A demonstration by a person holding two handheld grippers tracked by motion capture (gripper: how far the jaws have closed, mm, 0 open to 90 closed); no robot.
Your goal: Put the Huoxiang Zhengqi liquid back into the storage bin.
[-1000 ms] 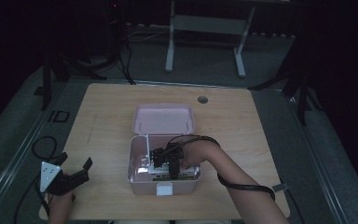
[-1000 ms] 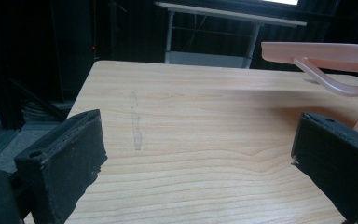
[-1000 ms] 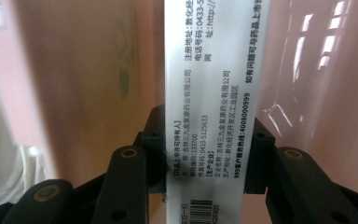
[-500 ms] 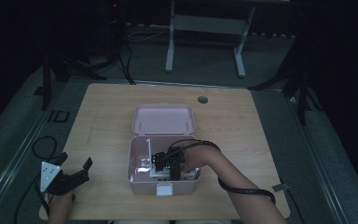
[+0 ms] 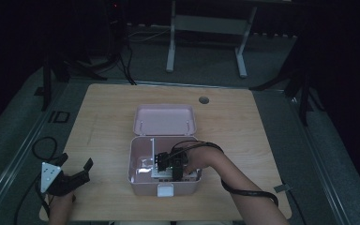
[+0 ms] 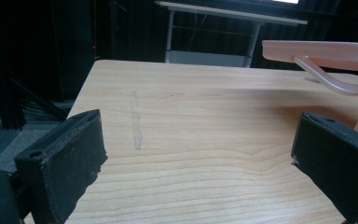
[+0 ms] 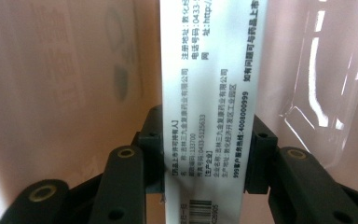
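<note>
A pale pink box (image 5: 140,180) stands open in the middle of the wooden table, its lid (image 5: 165,120) tipped back behind it. My right gripper (image 5: 168,164) reaches down inside the box. In the right gripper view its jaws are shut on the narrow side of a white printed carton (image 7: 204,107), held upright against the box's pink inner wall (image 7: 65,74). My left gripper (image 5: 72,176) rests near the table's front left corner, open and empty. In the left gripper view its gripper (image 6: 214,168) frames bare wood, with the box lid's edge (image 6: 321,49) at the upper right.
The wooden table (image 5: 243,126) has a round cable hole (image 5: 204,100) behind the box. A faint scuff (image 6: 136,126) marks the wood ahead of the left gripper. A grey metal frame (image 5: 206,28) stands on the floor beyond the table. Cables trail off the left edge.
The right gripper has shifted slightly left and lower inside the box with the carton. The left gripper has stayed where it was.
</note>
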